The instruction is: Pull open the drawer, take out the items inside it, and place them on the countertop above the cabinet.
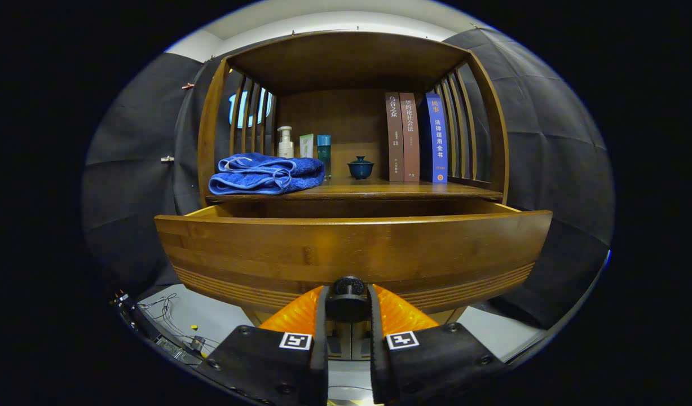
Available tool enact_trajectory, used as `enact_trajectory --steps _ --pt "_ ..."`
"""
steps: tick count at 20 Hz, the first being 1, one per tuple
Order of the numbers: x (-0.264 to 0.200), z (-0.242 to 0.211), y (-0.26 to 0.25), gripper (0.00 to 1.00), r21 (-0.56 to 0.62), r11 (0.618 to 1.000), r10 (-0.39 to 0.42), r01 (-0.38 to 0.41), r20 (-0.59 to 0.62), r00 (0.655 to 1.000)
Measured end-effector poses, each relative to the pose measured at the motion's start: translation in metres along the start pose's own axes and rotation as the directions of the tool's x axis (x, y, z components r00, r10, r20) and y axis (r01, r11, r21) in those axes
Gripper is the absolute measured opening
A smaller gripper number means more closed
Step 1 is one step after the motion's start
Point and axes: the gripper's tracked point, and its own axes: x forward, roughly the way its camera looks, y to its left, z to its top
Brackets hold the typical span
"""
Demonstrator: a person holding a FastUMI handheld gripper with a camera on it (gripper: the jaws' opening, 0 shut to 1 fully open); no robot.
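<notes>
The gripper (348, 304) is gripping the drawer's knob (348, 286), jaws pinching it from both sides. The drawer (351, 254) is standing pulled out below the shelf's front edge.

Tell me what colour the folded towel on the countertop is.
Blue; the towel shows best in the gripper view.

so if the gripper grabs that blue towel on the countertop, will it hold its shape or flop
Likely floppy: the blue towel lies in loose, soft folds, so lifted by one edge it would probably unfold and drape. It looks thick yet probably light for its bulk. Pushed, it should bunch or slide, not roll. The gripper is shut on the drawer knob.
</notes>
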Motion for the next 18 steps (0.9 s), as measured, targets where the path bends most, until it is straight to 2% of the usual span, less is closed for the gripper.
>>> enact_trajectory --steps 7,18 --pt "-0.027 -0.005 -0.001 0.34 -0.010 1.000 0.004 -0.004 0.004 1.000" --pt "-0.036 -0.020 -0.002 0.33 -0.021 1.000 -0.011 0.011 -0.003 1.000"
